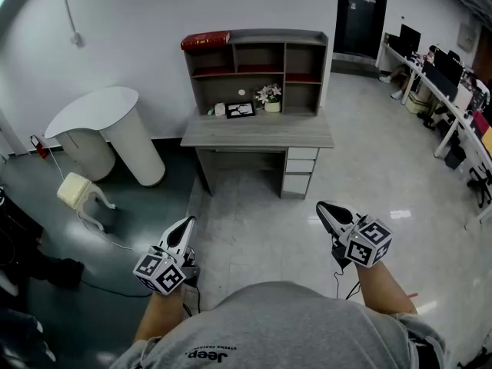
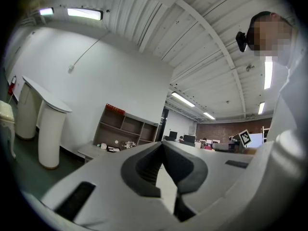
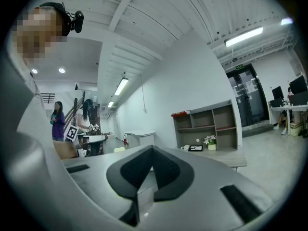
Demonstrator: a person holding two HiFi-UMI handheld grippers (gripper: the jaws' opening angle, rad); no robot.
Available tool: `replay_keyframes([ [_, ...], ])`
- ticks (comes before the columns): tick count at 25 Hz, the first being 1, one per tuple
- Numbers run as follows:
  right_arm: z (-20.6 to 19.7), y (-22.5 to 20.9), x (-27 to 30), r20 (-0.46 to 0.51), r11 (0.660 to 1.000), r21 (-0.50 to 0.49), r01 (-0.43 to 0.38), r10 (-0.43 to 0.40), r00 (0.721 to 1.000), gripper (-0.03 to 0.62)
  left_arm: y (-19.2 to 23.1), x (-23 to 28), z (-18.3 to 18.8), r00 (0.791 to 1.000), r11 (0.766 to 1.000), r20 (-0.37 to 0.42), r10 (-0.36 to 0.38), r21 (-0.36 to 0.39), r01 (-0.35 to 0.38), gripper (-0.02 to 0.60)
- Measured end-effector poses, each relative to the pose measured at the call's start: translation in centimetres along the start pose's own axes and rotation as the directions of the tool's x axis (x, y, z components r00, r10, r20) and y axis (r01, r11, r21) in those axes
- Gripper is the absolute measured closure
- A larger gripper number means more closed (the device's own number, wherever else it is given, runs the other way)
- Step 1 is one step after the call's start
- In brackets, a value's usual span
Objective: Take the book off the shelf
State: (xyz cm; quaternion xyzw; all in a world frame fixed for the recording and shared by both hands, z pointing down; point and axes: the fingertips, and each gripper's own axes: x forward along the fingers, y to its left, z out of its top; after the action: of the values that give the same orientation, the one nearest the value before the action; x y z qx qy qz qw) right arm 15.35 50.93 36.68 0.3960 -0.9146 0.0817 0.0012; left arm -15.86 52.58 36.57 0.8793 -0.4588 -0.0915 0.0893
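Observation:
A red book (image 1: 205,40) lies flat on top of the grey shelf unit (image 1: 307,52), at its left end; the unit stands on a grey desk (image 1: 307,138) against the far wall. Both grippers are held low and well short of the desk, over the floor. My left gripper (image 1: 188,221) is shut and holds nothing. My right gripper (image 1: 323,206) is also shut and holds nothing. The left gripper view has the book (image 2: 115,109) small and far beyond the left gripper (image 2: 162,143). In the right gripper view the book (image 3: 181,113) is likewise distant past the right gripper (image 3: 153,148).
A picture frame (image 1: 241,109) and a flower pot (image 1: 270,96) stand on the desk under the shelves. Drawers (image 1: 300,171) fill the desk's right side. A white rounded counter (image 1: 104,121) and a cream stool (image 1: 77,191) stand at left. Office desks (image 1: 446,91) line the right.

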Motion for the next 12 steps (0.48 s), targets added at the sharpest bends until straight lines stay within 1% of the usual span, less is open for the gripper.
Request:
replay_keyframes([
  [5, 0.3, -1.9, -2.3, -0.009, 1.0, -0.03, -0.003, 0.002, 1.0, 0.585, -2.4, 2.4, -0.5, 1.0, 1.0, 0.007, -0.009, -0.005, 0.009, 0.568],
  [12, 0.6, -5.6, -7.0, -0.011, 0.999, -0.051, -0.011, 0.011, 1.0, 0.583, -7.2, 5.8, -1.6, 1.0, 1.0, 0.018, -0.008, -0.005, 0.008, 0.568],
])
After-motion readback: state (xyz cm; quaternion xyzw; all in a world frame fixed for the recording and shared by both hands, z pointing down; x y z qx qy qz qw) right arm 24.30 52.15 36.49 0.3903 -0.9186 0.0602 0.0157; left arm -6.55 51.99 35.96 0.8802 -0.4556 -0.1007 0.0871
